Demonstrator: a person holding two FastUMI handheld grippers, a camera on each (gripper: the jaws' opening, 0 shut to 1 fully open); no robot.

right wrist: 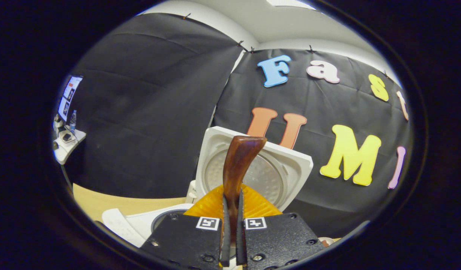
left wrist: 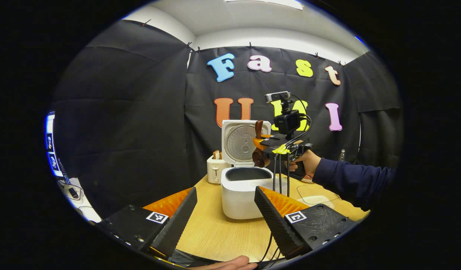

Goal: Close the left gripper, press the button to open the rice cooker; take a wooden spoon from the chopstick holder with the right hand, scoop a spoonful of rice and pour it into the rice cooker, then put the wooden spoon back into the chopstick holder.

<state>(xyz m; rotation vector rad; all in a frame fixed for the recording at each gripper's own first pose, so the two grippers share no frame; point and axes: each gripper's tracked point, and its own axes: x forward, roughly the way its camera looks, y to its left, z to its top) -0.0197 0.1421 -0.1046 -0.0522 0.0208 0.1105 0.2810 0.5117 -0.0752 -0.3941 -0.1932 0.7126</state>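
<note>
Both right gripper (right wrist: pixel 232 225) fingers pinching wooden spoon (right wrist: pixel 238 165) above rice cooker (left wrist: pixel 245 187), left gripper (left wrist: pixel 224 213) spread wide, empty

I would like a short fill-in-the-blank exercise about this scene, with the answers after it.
1. The white rice cooker's lid stands ____.
2. The right gripper is shut on the brown wooden ____.
3. The left gripper's fingers are ____.
4. Behind the rice cooker, a white toaster stands on the ____ table.

Missing words: open; spoon; open; wooden
</note>
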